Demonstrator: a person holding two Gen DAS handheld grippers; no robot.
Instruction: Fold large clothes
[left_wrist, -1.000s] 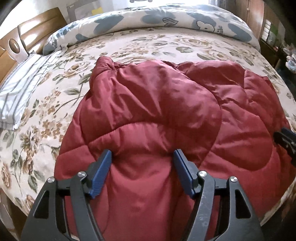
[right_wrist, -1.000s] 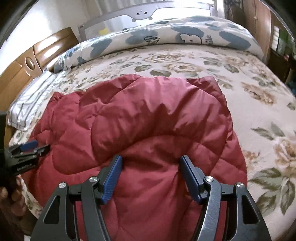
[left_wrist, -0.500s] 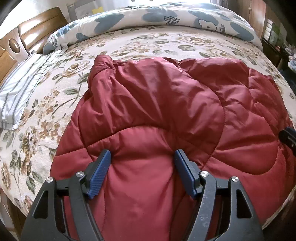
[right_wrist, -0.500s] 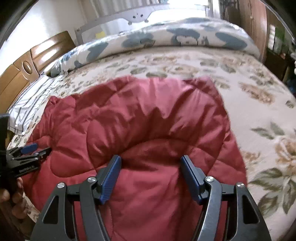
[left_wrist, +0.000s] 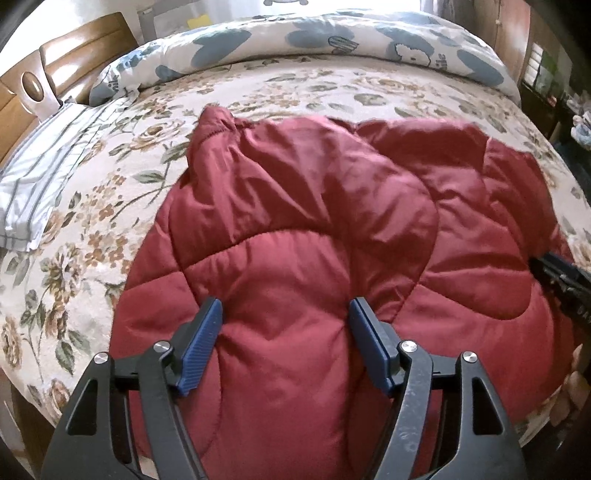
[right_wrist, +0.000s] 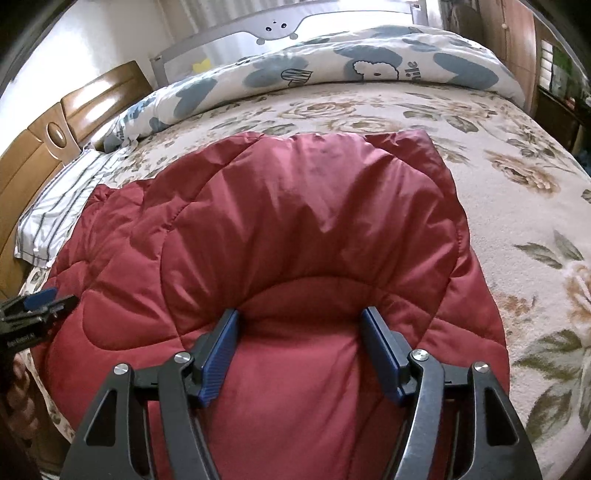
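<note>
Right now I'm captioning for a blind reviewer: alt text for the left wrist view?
A dark red quilted jacket lies on a floral bedspread, bulging between the open blue-padded fingers of the left gripper. The right gripper shows at the right edge.

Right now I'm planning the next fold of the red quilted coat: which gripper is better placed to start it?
Probably the left gripper. It is open over the red coat on the side where the bunched sleeve end sticks out. The right gripper, also open, faces a flatter, tidier edge.
</note>
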